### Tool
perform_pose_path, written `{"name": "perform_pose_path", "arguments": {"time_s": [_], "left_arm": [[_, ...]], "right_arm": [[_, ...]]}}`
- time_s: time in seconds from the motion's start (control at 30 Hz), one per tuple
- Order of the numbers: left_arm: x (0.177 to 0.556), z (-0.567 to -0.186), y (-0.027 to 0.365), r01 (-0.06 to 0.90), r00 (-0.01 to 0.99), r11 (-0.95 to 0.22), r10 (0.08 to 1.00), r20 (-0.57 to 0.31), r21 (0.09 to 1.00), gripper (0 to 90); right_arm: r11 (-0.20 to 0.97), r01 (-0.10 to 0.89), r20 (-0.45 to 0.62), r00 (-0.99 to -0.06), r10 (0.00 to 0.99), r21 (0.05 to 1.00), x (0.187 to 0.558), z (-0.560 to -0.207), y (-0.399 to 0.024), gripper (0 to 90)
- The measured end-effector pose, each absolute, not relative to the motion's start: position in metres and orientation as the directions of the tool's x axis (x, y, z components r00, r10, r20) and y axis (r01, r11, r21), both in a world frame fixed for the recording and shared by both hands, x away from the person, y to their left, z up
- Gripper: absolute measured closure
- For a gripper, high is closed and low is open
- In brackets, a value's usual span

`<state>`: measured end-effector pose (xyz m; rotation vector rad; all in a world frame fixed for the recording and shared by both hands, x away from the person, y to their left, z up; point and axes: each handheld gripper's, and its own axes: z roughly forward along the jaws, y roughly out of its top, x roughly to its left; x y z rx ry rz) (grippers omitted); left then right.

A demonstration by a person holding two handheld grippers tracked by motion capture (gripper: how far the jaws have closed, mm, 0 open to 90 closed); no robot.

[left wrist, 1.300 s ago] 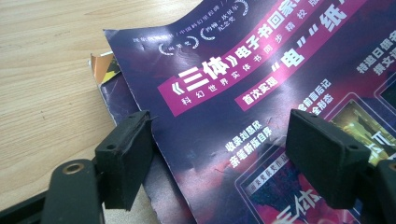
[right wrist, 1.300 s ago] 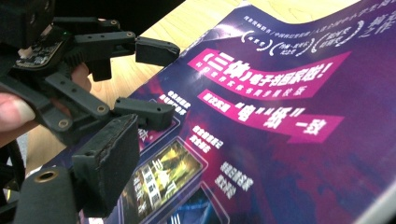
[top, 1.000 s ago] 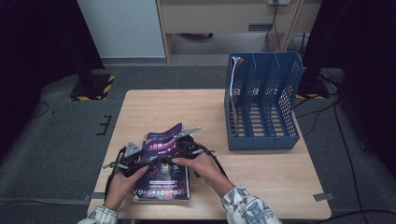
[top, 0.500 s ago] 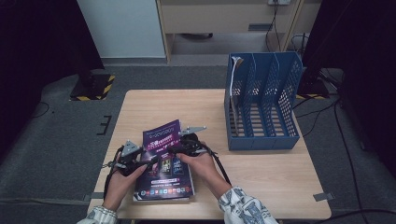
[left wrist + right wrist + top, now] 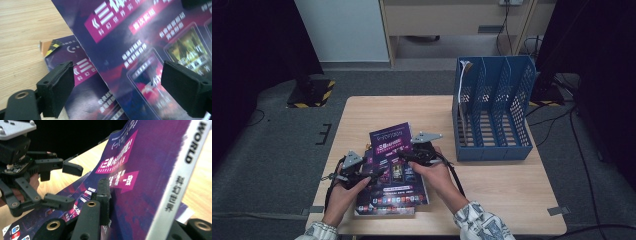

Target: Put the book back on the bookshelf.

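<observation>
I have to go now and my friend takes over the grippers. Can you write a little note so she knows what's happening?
Right gripper: shut on the top purple magazine, tilting it up by its spine edge.
Left gripper: jaws just opened, gripping nothing, at the magazine's left edge.
More magazines lie stacked flat underneath on the table.
Blue file rack: back right, a white paper in its left slot.
Done: top magazine picked up.
Probably left: slot it into the rack.

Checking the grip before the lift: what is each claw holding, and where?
The right claw pinches the top magazine at its spine edge. The left claw is open, holding nothing.
</observation>
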<state>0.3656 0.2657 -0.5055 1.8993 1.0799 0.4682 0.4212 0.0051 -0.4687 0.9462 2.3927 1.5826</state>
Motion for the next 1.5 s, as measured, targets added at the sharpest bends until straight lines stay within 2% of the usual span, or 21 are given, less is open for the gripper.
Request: {"name": "perform_pose_path", "arguments": {"time_s": [0.1, 0.47, 0.8, 1.03, 1.3, 1.5], "left_arm": [[0.366, -0.505, 0.263, 0.496, 0.570, -0.242, 0.815, -0.103, 0.834, 11.5], [0.366, -0.510, 0.253, 0.512, 0.631, -0.303, 0.768, -0.113, 0.803, 10.2], [0.371, -0.510, 0.250, 0.526, 0.651, -0.309, 0.746, -0.141, 0.792, 9.6], [0.370, -0.509, 0.249, 0.518, 0.673, -0.318, 0.724, -0.149, 0.794, 14.8], [0.371, -0.508, 0.250, 0.513, 0.700, -0.324, 0.694, -0.168, 0.795, 27.1], [0.372, -0.508, 0.251, 0.518, 0.702, -0.315, 0.688, -0.184, 0.796, 28.3]], "right_arm": [[0.263, 0.397, 0.194, -0.804, 0.562, 0.880, 0.420, -0.464, 0.000, 76.9], [0.221, 0.342, 0.166, -0.807, 0.566, 0.913, 0.420, -0.456, -0.006, 78.1], [0.196, 0.279, 0.127, -0.819, 0.559, 0.940, 0.414, -0.447, -0.009, 78.7], [0.176, 0.228, 0.097, -0.831, 0.547, 0.958, 0.410, -0.438, -0.007, 79.3], [0.164, 0.203, 0.087, -0.842, 0.533, 0.965, 0.409, -0.435, -0.008, 79.5], [0.162, 0.194, 0.081, -0.845, 0.529, 0.968, 0.409, -0.435, -0.008, 79.6]]}}
